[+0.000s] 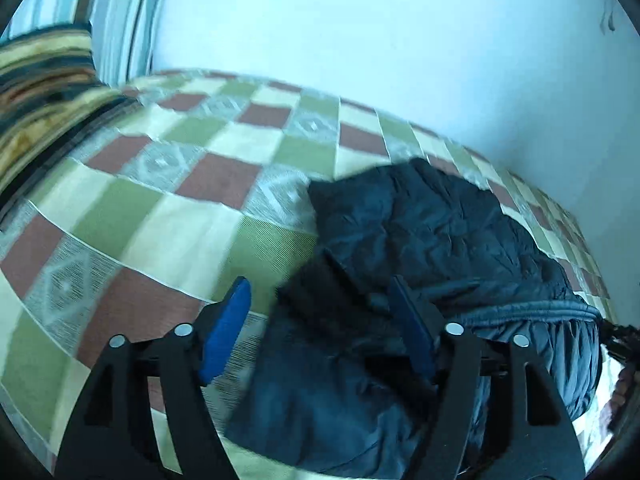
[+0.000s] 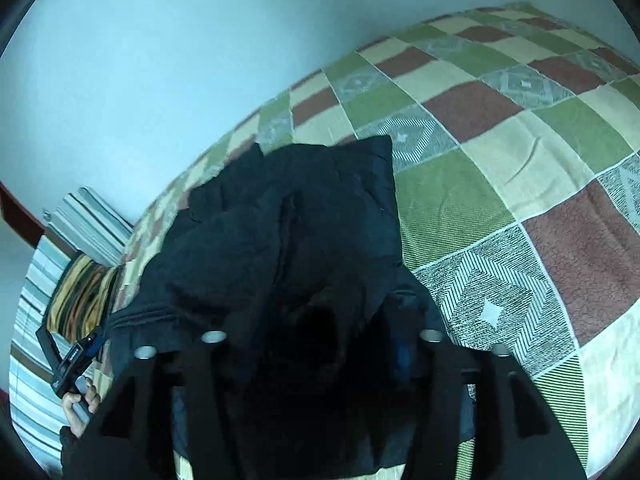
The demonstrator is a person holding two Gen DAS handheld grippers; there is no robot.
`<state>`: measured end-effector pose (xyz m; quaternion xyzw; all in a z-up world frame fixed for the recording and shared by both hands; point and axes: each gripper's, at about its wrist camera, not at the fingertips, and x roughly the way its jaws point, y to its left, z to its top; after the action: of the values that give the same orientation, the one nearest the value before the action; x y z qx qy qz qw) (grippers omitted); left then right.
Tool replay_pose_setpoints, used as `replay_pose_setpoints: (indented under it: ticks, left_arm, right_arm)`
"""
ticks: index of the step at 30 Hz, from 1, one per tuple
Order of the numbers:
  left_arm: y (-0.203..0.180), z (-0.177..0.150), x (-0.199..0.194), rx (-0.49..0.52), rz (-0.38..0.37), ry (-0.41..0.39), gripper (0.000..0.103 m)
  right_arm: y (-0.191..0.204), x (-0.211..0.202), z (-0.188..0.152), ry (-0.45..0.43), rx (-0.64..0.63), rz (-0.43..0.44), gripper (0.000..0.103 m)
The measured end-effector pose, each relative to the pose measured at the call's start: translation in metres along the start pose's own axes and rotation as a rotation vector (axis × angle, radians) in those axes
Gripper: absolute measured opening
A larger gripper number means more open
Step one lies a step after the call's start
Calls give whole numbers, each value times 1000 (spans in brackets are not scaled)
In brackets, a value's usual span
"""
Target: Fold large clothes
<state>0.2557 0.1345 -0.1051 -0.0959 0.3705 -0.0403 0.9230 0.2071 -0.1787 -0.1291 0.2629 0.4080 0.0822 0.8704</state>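
Dark jacket [image 1: 440, 232]: folded on bed [image 1: 160, 208].
Left gripper [image 1: 320, 332]: spread, releasing.
Right gripper [image 2: 320, 344]: spread, jacket between.
Next: regrasp an edge.

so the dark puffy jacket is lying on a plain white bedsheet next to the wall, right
Not quite. The dark puffy jacket does lie next to the wall, but the bed cover under it is not plain white: it is a patchwork of green, cream and reddish-brown squares. Both wrist views show this.
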Motion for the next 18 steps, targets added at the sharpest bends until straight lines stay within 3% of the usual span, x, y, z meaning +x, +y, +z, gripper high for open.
replay_pose_setpoints:
  ticks: [8,18]
  left_arm:
    - [20,-18,2,49,-40,48,72]
    - [11,-8,32,176,-75,99,76]
  right_arm:
    - [0,-9,-3,-8,-61,2,62]
    - [1,34,9,116,-215,-15,65]
